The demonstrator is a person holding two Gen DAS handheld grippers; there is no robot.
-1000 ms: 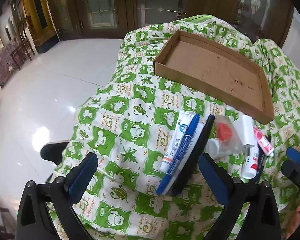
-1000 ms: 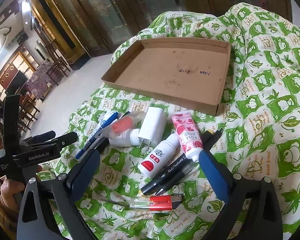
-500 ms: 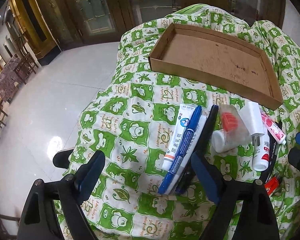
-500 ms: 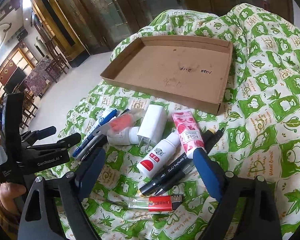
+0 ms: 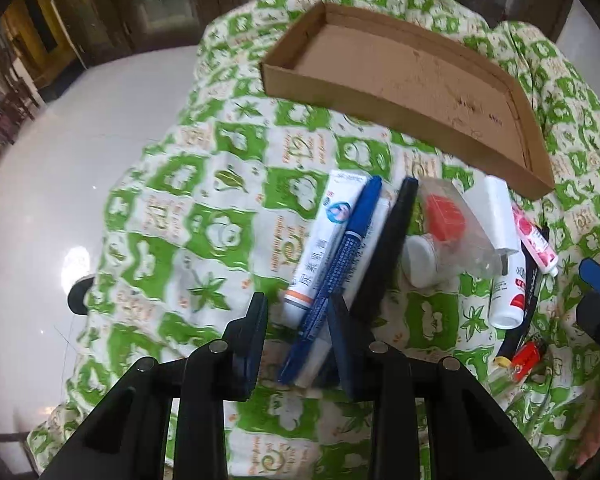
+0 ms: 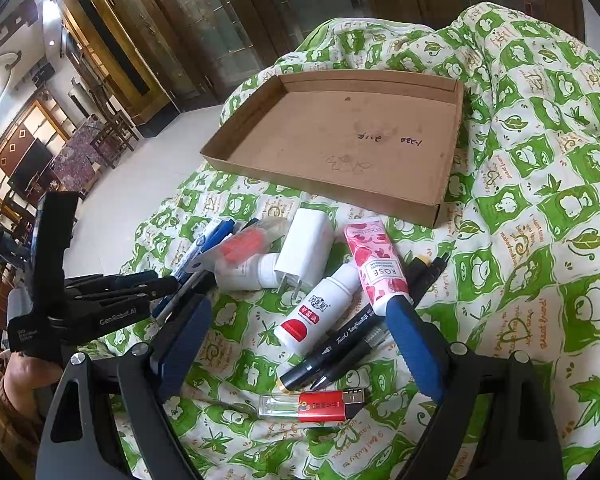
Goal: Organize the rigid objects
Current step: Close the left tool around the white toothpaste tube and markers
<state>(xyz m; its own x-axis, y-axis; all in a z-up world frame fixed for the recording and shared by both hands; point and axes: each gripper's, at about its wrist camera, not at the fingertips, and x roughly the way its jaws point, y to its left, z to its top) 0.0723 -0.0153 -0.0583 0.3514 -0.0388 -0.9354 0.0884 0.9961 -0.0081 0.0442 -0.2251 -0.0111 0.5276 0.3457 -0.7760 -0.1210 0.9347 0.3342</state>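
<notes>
An empty cardboard tray [image 5: 380, 92] [image 6: 324, 192] lies at the far side of the green quilt. In front of it lie a blue marker [image 5: 340, 264] [image 6: 216, 236], a white tube [image 5: 324, 240], a black pen [image 5: 388, 248], a white charger [image 6: 306, 244], a rose tube [image 6: 376, 264], a red-labelled white bottle [image 6: 316, 312], black markers [image 6: 352, 332] and a red lighter [image 6: 316, 404]. My left gripper [image 5: 298, 308] [image 6: 168, 284] is closing, with the near ends of the blue marker and the tube between its jaws; a gap shows on the left side. My right gripper [image 6: 296, 312] hovers open over the bottle.
A clear bag with a red item [image 6: 244, 248] and a small white bottle [image 6: 244, 272] lie between the marker and the charger. The quilt [image 6: 540, 200] drops off on the left to a white tiled floor [image 5: 60, 160]. A person's hand [image 6: 24, 376] holds the left gripper.
My left gripper has come down onto the near end of the blue marker, and its jaws have narrowed from wide open. The right gripper has stayed where it was.
</notes>
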